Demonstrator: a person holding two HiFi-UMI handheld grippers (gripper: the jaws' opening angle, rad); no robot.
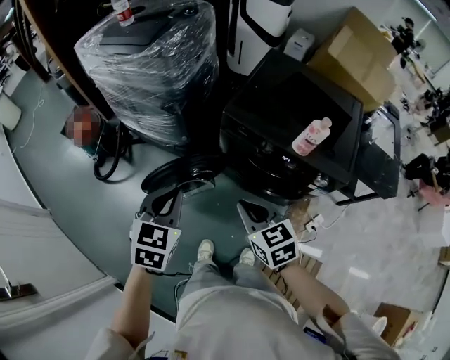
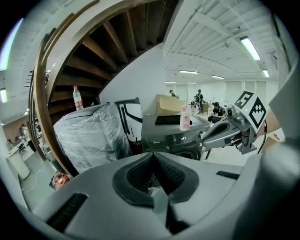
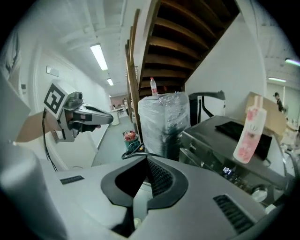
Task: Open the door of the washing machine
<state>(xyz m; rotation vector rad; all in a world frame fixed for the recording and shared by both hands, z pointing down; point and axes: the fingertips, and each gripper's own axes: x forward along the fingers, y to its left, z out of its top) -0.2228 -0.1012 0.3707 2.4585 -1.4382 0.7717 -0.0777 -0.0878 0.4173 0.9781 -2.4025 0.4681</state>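
Observation:
The black washing machine [image 1: 295, 119] stands in front of me, also in the left gripper view [image 2: 171, 133] and the right gripper view [image 3: 211, 150]. Its round door [image 1: 184, 172] hangs swung out to the left over the floor. Both grippers are raised close to my body, short of the machine and touching nothing. My left gripper [image 1: 163, 204] is shut, its pads meeting with nothing between them [image 2: 152, 157]. My right gripper [image 1: 254, 211] is shut and empty too [image 3: 146, 161]. Each gripper shows in the other's view: the right gripper [image 2: 211, 138], the left gripper [image 3: 101, 117].
A pink bottle [image 1: 311, 136] stands on the machine's top. A large plastic-wrapped object [image 1: 151, 63] with a water bottle [image 1: 123, 12] on it sits to the left, under wooden stairs [image 2: 108, 51]. A cardboard box [image 1: 358, 56] lies behind the machine. Cables [image 1: 105, 165] trail on the floor.

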